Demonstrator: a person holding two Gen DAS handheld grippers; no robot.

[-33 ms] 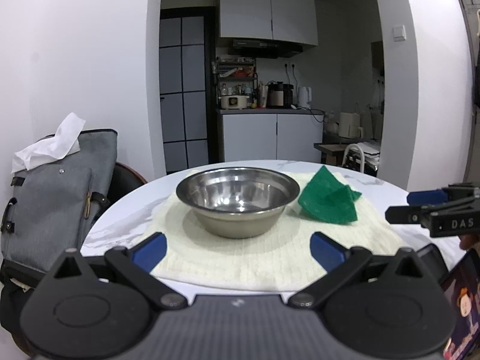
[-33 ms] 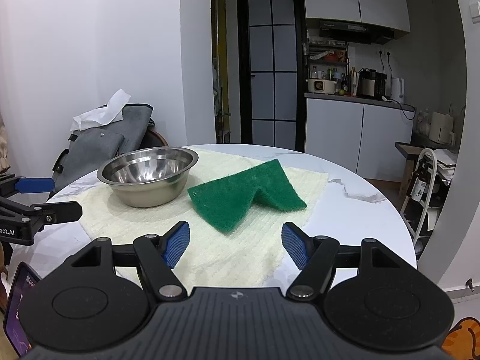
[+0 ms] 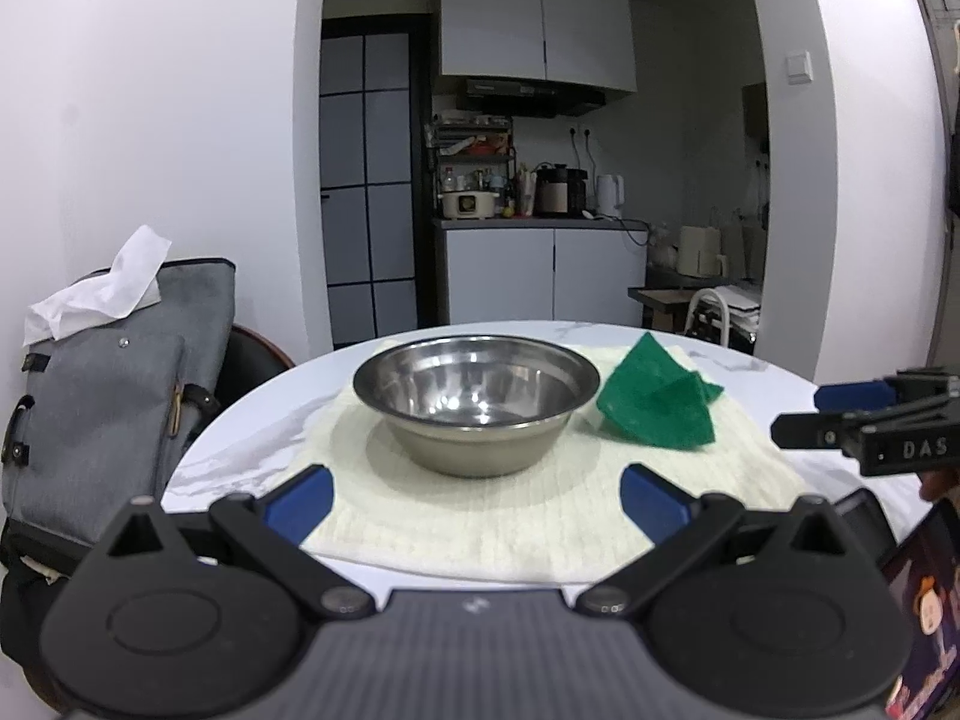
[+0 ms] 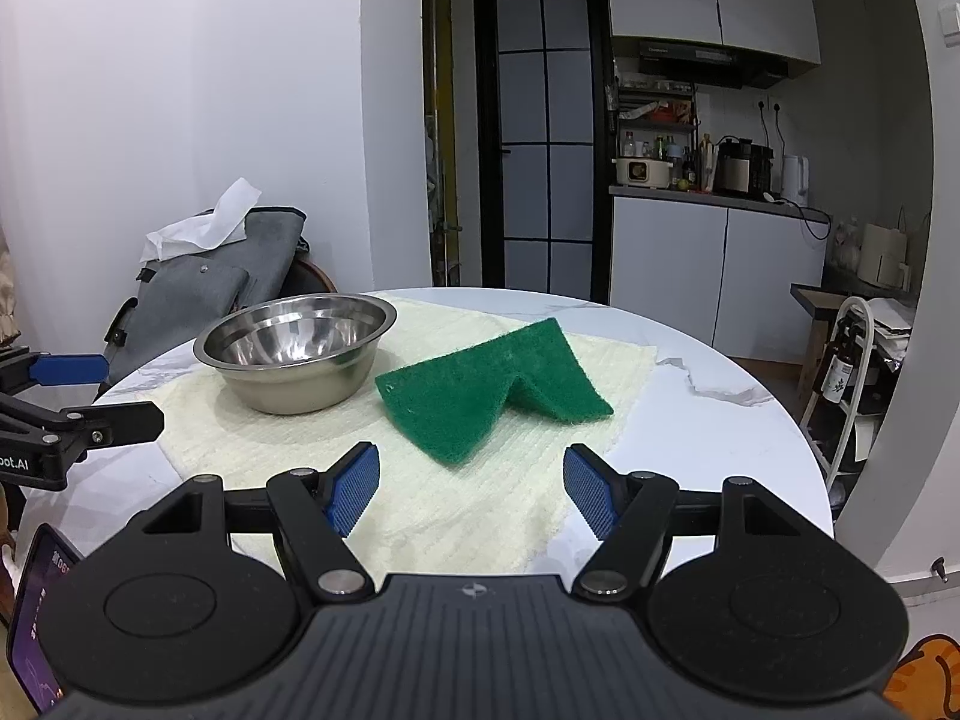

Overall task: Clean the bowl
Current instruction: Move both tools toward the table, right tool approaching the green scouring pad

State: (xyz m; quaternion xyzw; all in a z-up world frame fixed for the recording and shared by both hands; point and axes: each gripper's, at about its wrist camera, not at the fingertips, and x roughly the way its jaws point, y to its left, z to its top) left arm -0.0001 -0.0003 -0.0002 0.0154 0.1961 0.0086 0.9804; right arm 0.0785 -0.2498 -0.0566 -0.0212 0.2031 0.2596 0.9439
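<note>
Nothing grasped yet: you are at the approach.
Both tongs, left (image 3: 474,489) and right (image 4: 471,489), gape released; the bowl (image 3: 477,402) sits at twelve o'clock, scouring pad (image 4: 489,387) at its three. Your right takes the pad next.

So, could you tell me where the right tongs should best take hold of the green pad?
Probably the raised fold: the pad lies tented on the towel, its ridge lifted clear. The right tongs, open and empty, could come in from the near side and close across that ridge; the flat edges hug the towel.
</note>
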